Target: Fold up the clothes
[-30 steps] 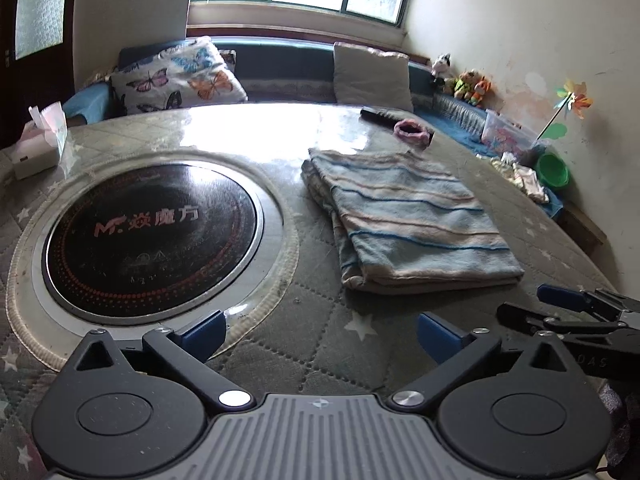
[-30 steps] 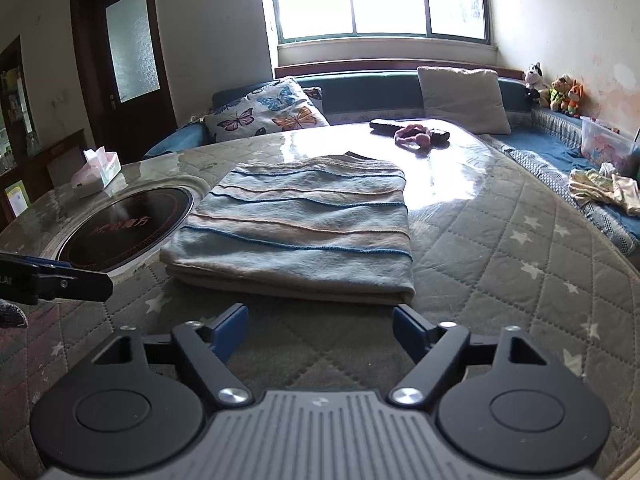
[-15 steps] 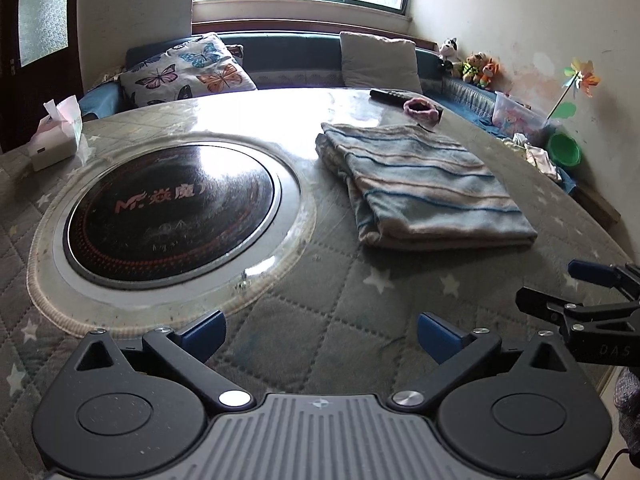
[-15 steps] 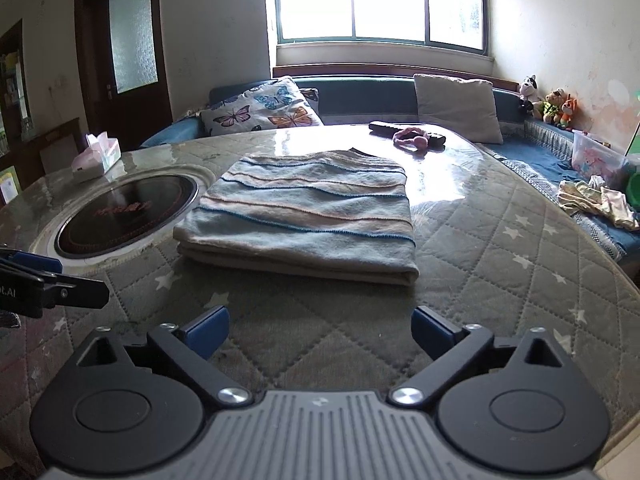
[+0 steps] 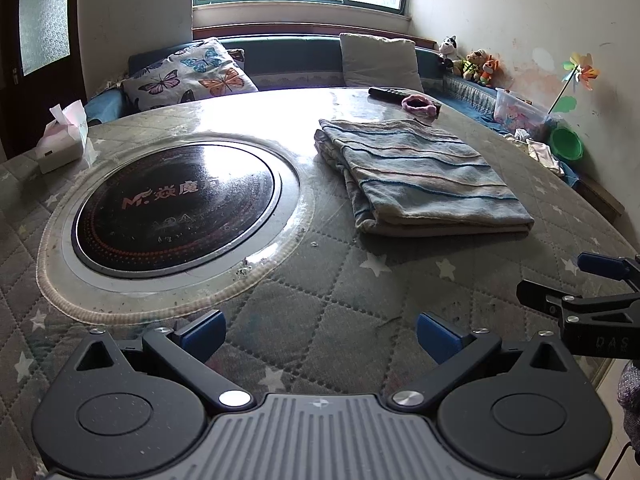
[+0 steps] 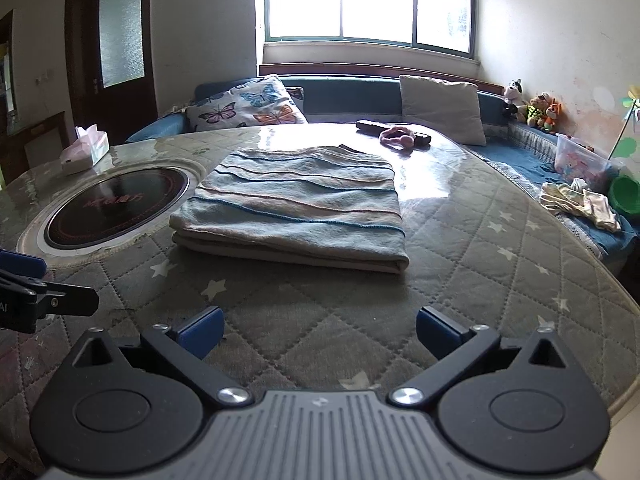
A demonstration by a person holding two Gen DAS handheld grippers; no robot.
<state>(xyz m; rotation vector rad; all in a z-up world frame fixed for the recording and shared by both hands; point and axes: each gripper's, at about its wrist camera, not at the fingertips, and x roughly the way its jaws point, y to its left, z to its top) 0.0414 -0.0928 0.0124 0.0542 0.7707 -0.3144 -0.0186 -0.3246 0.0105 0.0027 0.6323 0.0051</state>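
Note:
A striped blue and beige garment (image 5: 420,176) lies folded in a flat rectangle on the quilted round table (image 5: 360,304); it also shows in the right wrist view (image 6: 296,208). My left gripper (image 5: 320,336) is open and empty, above the near table edge, well short of the garment. My right gripper (image 6: 318,332) is open and empty, near the table's front edge in front of the garment. The right gripper's fingers (image 5: 568,300) show at the right in the left wrist view, and the left gripper's fingers (image 6: 48,300) at the left in the right wrist view.
A round black cooktop (image 5: 176,204) is set in the table left of the garment. A tissue box (image 5: 60,144) stands at the far left. A remote and pink hair band (image 5: 418,102) lie at the back. A cushioned bench (image 6: 360,96) runs behind the table.
Both grippers have pulled back from the folded garment toward the table's near edge and risen a little. The garment has not moved.

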